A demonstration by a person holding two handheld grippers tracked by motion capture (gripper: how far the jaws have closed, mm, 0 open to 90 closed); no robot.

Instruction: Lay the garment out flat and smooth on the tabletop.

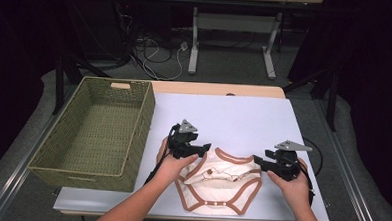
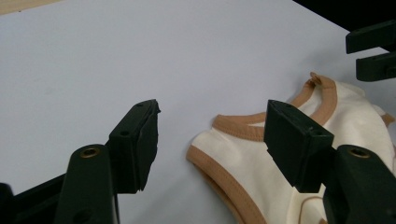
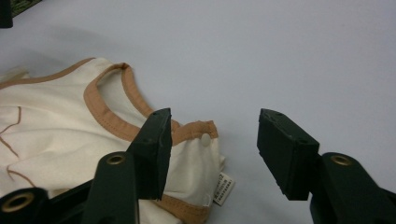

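Both the left gripper [image 2: 212, 140] and right gripper [image 3: 212, 149] stand spread, holding nothing, beside the cream bodysuit [image 1: 221, 184].

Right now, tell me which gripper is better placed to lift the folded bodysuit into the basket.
Left, probably. The left gripper hangs open at the bodysuit's left edge, on the side where the wicker basket stands. The right gripper, also open, sits at the far edge and would have to cross over.
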